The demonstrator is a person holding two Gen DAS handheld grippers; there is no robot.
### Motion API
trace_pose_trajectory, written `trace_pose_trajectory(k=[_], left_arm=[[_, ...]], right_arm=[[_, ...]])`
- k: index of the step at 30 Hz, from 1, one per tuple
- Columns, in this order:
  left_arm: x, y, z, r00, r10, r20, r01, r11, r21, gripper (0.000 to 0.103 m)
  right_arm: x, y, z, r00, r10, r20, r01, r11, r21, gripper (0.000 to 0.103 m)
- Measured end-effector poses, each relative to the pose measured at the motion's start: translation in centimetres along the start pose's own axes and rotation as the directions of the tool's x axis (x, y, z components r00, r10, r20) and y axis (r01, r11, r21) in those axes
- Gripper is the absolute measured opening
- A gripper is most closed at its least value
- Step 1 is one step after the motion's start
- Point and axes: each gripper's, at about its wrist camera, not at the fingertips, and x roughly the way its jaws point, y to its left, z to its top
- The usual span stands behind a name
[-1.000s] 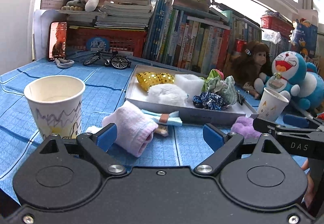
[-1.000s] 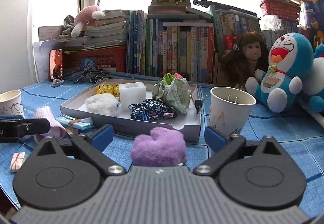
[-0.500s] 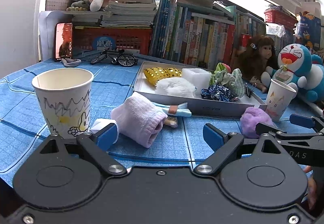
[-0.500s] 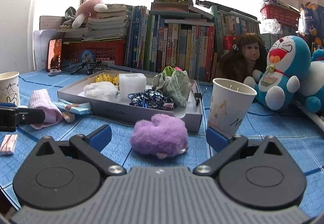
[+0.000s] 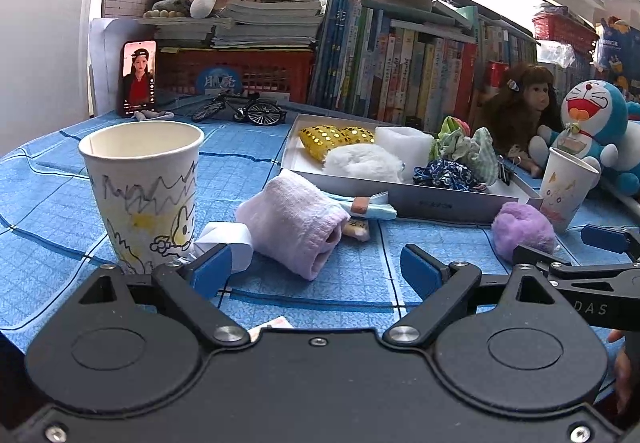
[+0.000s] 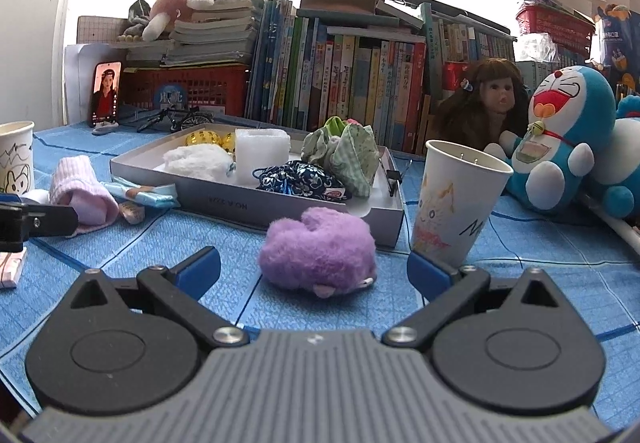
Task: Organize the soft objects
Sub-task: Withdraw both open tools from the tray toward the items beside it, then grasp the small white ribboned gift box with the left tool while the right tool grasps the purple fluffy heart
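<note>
A rolled pink towel (image 5: 294, 221) lies on the blue cloth just ahead of my open, empty left gripper (image 5: 316, 271); it also shows in the right wrist view (image 6: 82, 193). A fluffy purple pom (image 6: 318, 253) lies between the fingertips of my open right gripper (image 6: 314, 271), in front of the grey tray (image 6: 248, 205). The tray (image 5: 440, 199) holds a white fluffy piece (image 5: 364, 163), gold sequin pieces (image 5: 332, 137), a white foam block (image 5: 404, 143), a dark blue scrunchie (image 5: 450, 175) and green checked cloth (image 5: 466, 147).
A drawn-on paper cup (image 5: 144, 187) stands at my left gripper's left, another (image 6: 454, 203) right of the pom. A light blue hair clip (image 5: 368, 205) lies by the towel. A doll (image 6: 484, 103), Doraemon plush (image 6: 560, 139), books and a toy bicycle (image 5: 240, 111) line the back.
Both grippers have pulled back a little from the tray. The pom, close under the right gripper before, now lies clear ahead between its tips. Nothing was picked up.
</note>
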Motion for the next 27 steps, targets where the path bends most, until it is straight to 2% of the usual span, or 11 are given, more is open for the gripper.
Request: trace_pose_trajectory(k=[9,15,17,21,27], left_arm=[[-1.2,0.4,-0.9,1.0,0.011,-0.017,-0.011,1.0,0.0,0.089],[-2.4,0.6,-2.2,0.999,0.03,-0.043,-0.029,0.999,0.027,0.08],[-2.6,0.6,-2.5,0.998,0.026,-0.063,-0.024,0.999,0.027,0.072],[-3.2,0.6,-3.2,0.997,0.025,-0.076,-0.023,0.999,0.036,0.064],[-3.3,0.4,-3.4,0.997,0.026,-0.071,-0.023,0.999,0.046,0.039]], right_arm=[[0.4,0.1,0.0,1.0,-0.008,-0.019,0.008,1.0,-0.001,0.103],[0.7,0.2,0.2,0.999,-0.017,-0.034,0.017,1.0,-0.007,0.103],[0.8,0.2,0.2,0.999,-0.02,-0.039,0.02,1.0,-0.007,0.103],[1.1,0.1,0.4,0.997,-0.036,-0.066,0.037,0.999,0.0,0.103],[2.0,-0.3,1.2,0.994,-0.04,-0.099,0.041,0.999,0.01,0.102]])
